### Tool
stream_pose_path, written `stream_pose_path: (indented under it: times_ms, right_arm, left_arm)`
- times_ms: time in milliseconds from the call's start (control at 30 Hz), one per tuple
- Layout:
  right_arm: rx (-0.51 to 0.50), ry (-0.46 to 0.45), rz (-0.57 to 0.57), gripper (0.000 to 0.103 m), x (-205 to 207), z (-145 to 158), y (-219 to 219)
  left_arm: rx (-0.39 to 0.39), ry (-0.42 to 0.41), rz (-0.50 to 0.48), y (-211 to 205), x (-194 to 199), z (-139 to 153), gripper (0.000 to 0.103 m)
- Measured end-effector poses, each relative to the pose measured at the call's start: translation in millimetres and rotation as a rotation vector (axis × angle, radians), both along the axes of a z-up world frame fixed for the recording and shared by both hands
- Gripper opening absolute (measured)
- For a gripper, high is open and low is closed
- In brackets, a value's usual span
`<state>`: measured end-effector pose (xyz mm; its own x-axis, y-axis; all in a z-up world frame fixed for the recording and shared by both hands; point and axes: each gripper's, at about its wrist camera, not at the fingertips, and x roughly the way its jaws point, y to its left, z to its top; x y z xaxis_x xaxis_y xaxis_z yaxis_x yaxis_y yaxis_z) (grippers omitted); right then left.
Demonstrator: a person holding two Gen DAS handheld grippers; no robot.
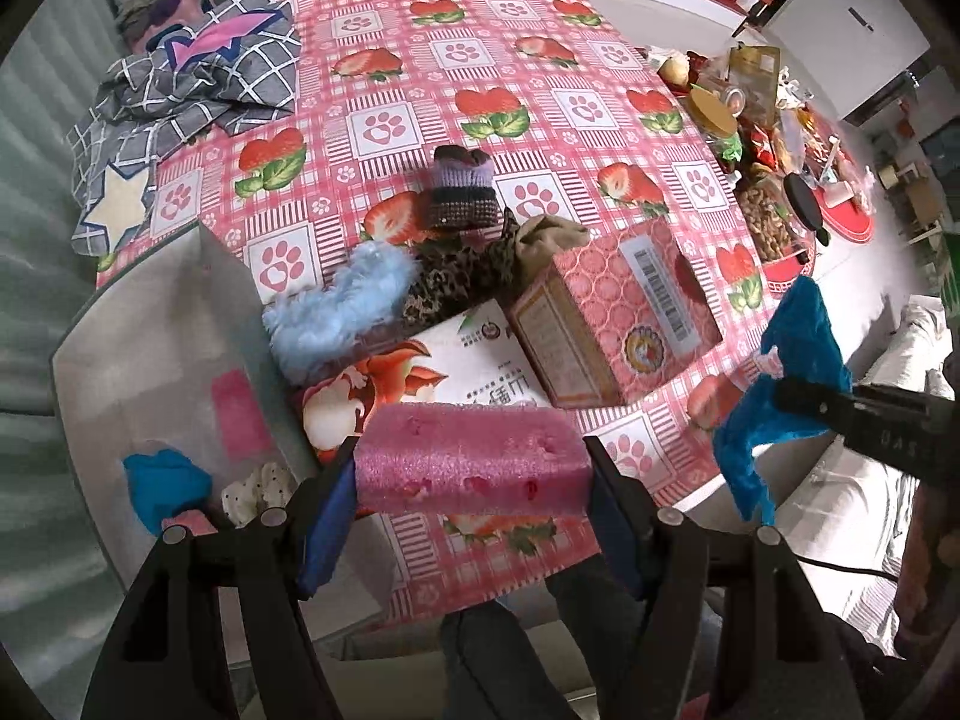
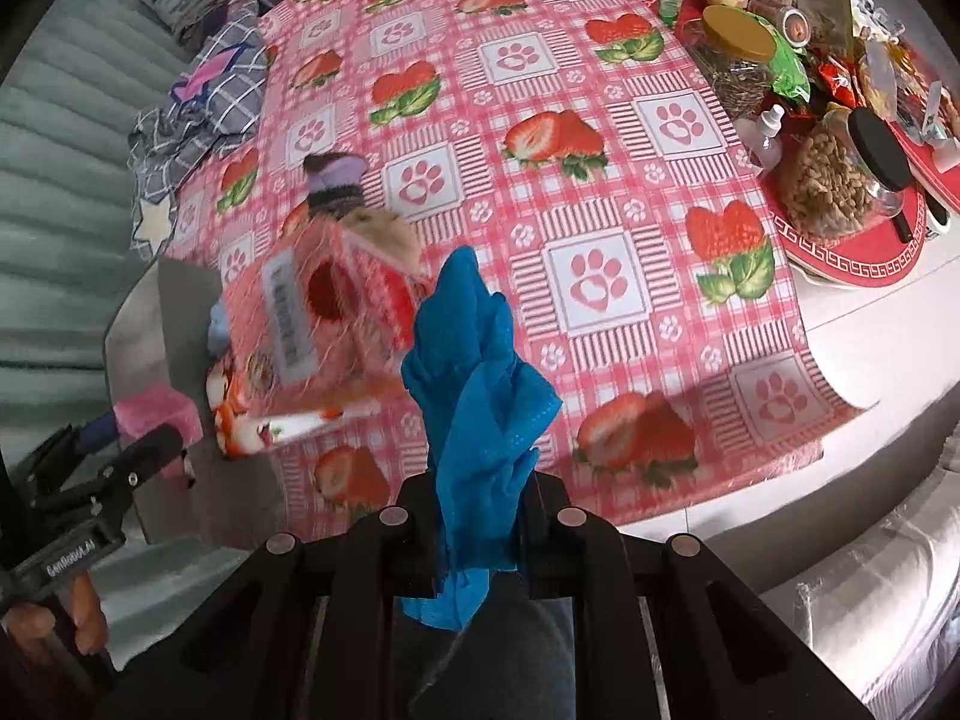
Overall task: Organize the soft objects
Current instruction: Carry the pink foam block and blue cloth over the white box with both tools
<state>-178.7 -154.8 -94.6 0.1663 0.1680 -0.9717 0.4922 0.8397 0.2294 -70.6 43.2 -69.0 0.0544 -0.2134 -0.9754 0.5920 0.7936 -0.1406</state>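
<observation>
A: The left gripper [image 1: 471, 468] clamps the pink sponge [image 1: 471, 459] across its ends, above the table's near edge, beside the grey bin [image 1: 156, 348].

B: The right gripper [image 2: 477, 516] is pinched tight on the blue cloth [image 2: 474, 372], which dangles over the near edge.

A: Carry each over the bin before letting go, one at a time, so that the cloth can't snag.

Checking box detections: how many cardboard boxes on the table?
2. Pink patterned cardboard box beside the sock pile; white cardboard box with fox print left of it, touching. More may be hidden.
</observation>
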Motion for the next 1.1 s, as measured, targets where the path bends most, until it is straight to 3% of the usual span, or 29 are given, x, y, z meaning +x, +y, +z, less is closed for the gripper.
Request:
stream_pose_path:
  times_ms: [433,733,1100]
  right_arm:
    - [0.010,-0.009,0.112,0.017,0,4,60]
    - [-0.011,-0.046,0.282,0.017,19,17,109]
    - [-0.036,-0.063,0.409,0.017,43,27,148]
  left_arm:
    - [-0.030,-0.016,0.042,36,3,5,0.073]
    - [-0.038,-0.033,0.135,70,14,9,0.073]
    - [-0.047,-0.052,0.261,111,26,12,0.073]
